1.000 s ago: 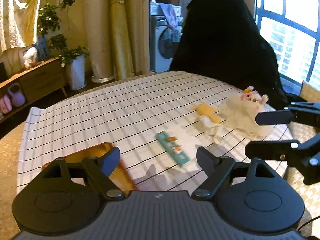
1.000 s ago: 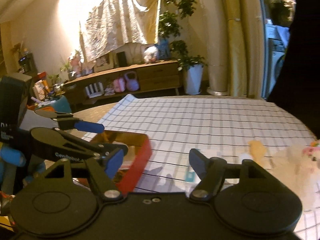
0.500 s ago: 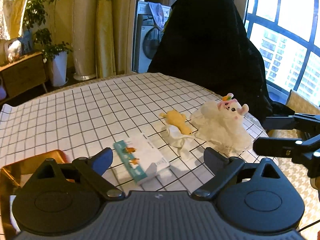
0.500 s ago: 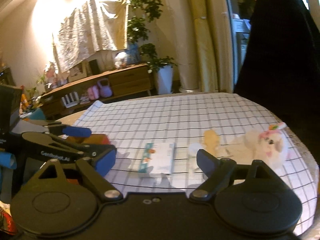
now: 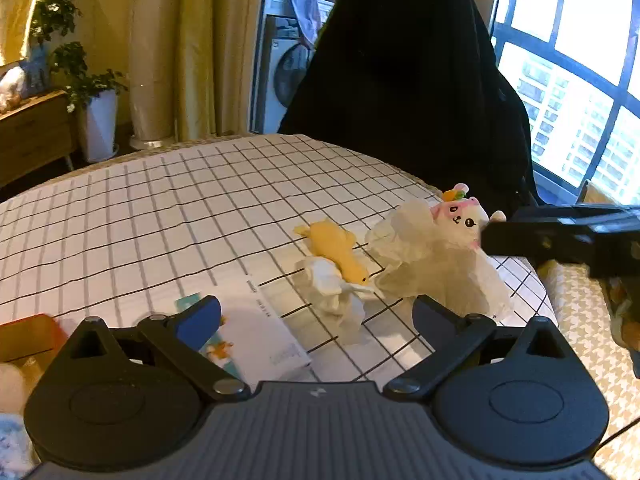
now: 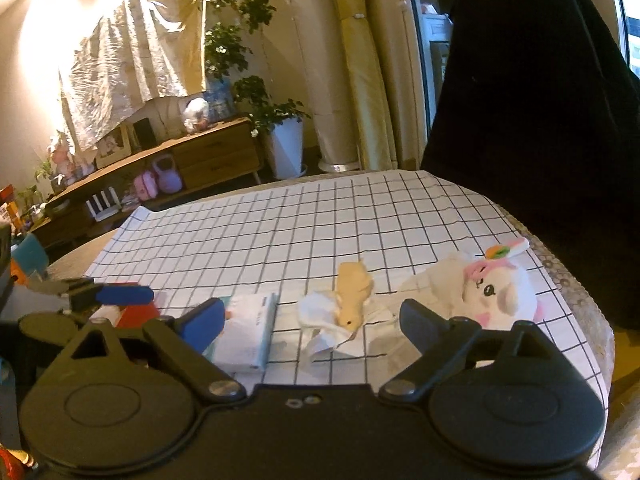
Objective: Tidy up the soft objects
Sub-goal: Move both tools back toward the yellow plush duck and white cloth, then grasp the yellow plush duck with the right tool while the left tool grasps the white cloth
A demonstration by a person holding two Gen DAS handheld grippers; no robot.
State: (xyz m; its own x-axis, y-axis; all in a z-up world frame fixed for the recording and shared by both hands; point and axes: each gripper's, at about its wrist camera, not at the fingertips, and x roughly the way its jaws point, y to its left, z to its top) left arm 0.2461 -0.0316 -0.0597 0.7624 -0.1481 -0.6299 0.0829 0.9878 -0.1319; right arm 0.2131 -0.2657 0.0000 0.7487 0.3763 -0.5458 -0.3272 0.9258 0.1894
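A white plush unicorn [image 5: 460, 224] [image 6: 496, 292] lies at the right end of the checked tablecloth, on crumpled translucent wrapping [image 5: 436, 276]. A small yellow plush [image 5: 338, 248] [image 6: 354, 292] lies left of it, beside a crumpled white tissue [image 5: 332, 292] [image 6: 320, 316]. A white and teal tissue pack [image 5: 256, 328] [image 6: 248, 332] lies nearer. My left gripper [image 5: 316, 316] is open and empty above the tissue and pack. My right gripper [image 6: 310, 316] is open and empty, just short of the tissue; it also shows at the right of the left wrist view [image 5: 560, 236].
An orange-red tray [image 5: 28, 336] [image 6: 136, 314] sits at the table's left end. A black draped shape [image 5: 404, 80] stands behind the table. The table's right edge [image 6: 588, 312] is close to the unicorn. A sideboard [image 6: 160, 168] and potted plants stand against the far wall.
Both grippers have swung right, from the tray towards the plush toys. The toys and tissue pack now sit closer and larger in both views. Both jaws stayed open.
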